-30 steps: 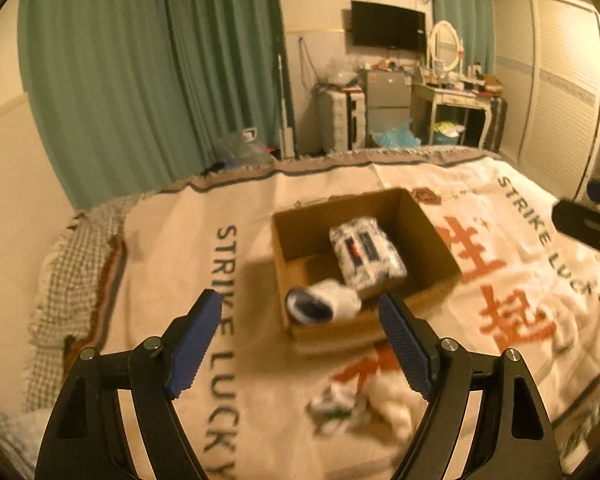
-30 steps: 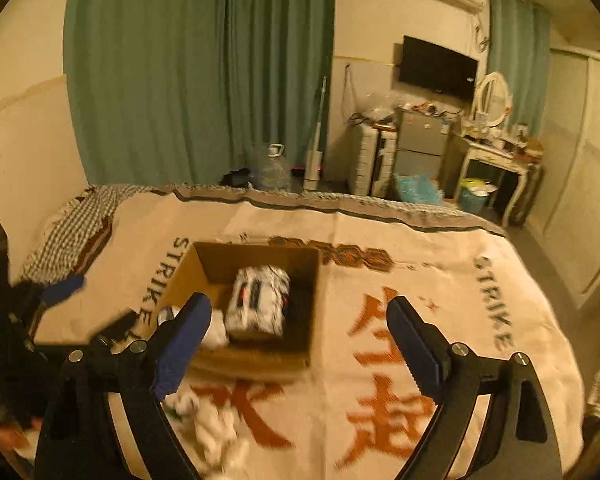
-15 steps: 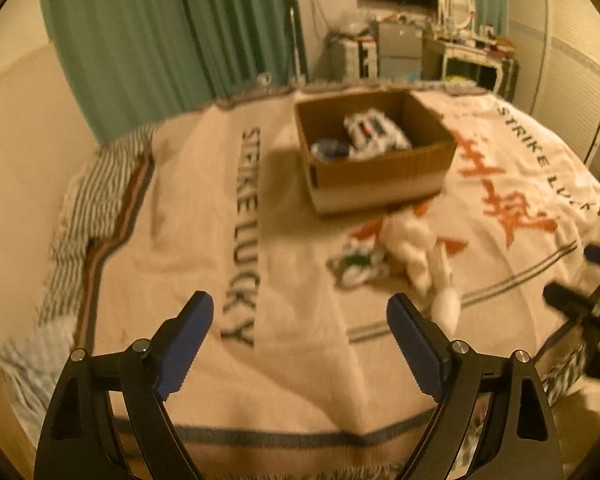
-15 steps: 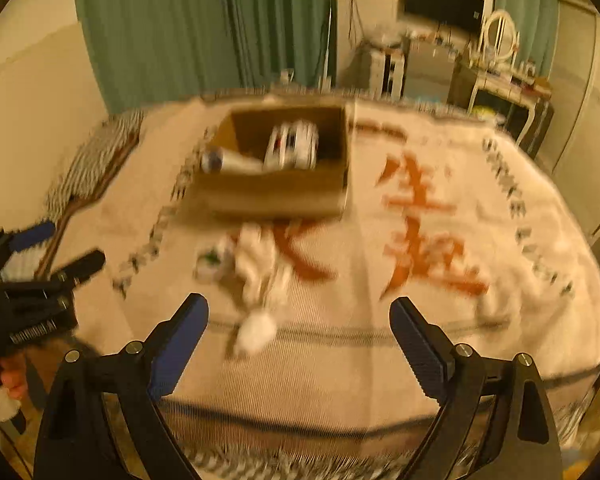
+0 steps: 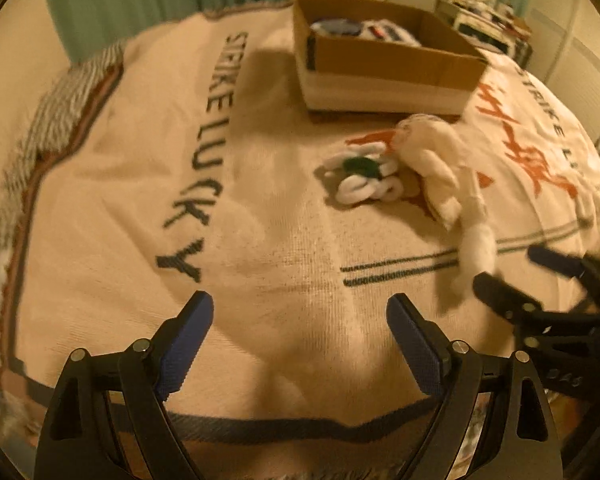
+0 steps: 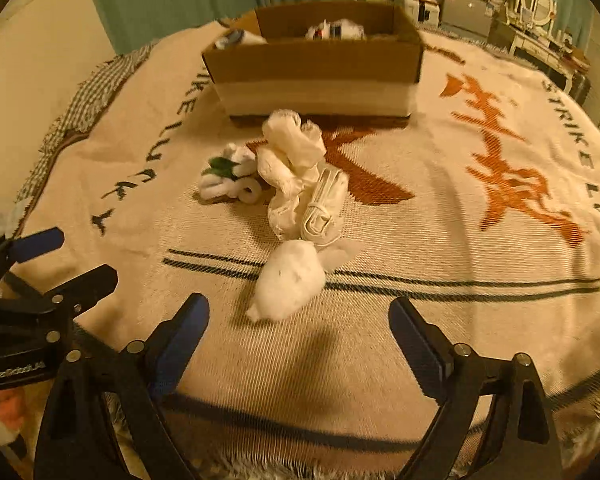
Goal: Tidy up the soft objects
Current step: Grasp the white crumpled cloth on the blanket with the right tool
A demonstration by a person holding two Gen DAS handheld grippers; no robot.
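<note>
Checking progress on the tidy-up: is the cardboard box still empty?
No: in the right wrist view the cardboard box already holds at least two bundled soft items showing above its rim.

Sock pile [image 6: 296, 184] on blanket [image 6: 460, 240], box [image 6: 316, 68] behind pile.

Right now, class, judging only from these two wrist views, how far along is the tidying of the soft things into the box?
Done: two rolled bundles already lie in the brown cardboard box. In hand: nothing; the left gripper and right gripper are both open and empty. Left: the fluffy white roll, the crumpled white cloth pile and the white-and-green bundle lie on the cream blanket.
</note>
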